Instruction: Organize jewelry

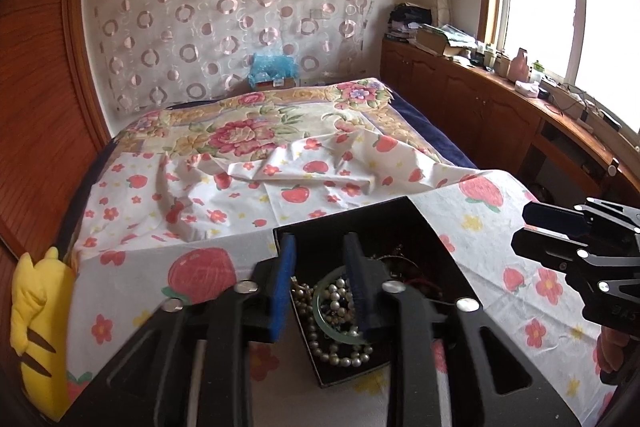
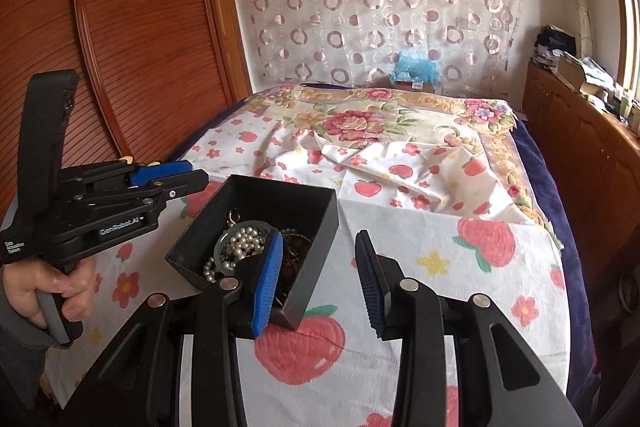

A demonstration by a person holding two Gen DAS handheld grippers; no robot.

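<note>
A black open box (image 1: 360, 223) (image 2: 320, 227) sits on the strawberry-print cloth. It holds a tangle of jewelry: a pearl necklace (image 1: 340, 355) (image 2: 240, 245), a pale green bangle (image 1: 320, 311) (image 2: 224, 239) and dark beads (image 1: 416, 279). My left gripper (image 1: 320, 247) hovers open over the box's near left part, fingers apart and empty. My right gripper (image 2: 320, 255) is open; its left finger is over the box's near corner, its right finger is outside the box wall. It also shows in the left wrist view (image 1: 556, 227), right of the box.
The cloth (image 2: 440, 267) covers a surface at the foot of a bed with a floral blanket (image 1: 248, 131). A yellow plush toy (image 1: 36, 327) sits at the left edge. A wooden wardrobe (image 2: 132, 27) stands left, and a cluttered wooden cabinet (image 1: 500, 99) under the window stands right.
</note>
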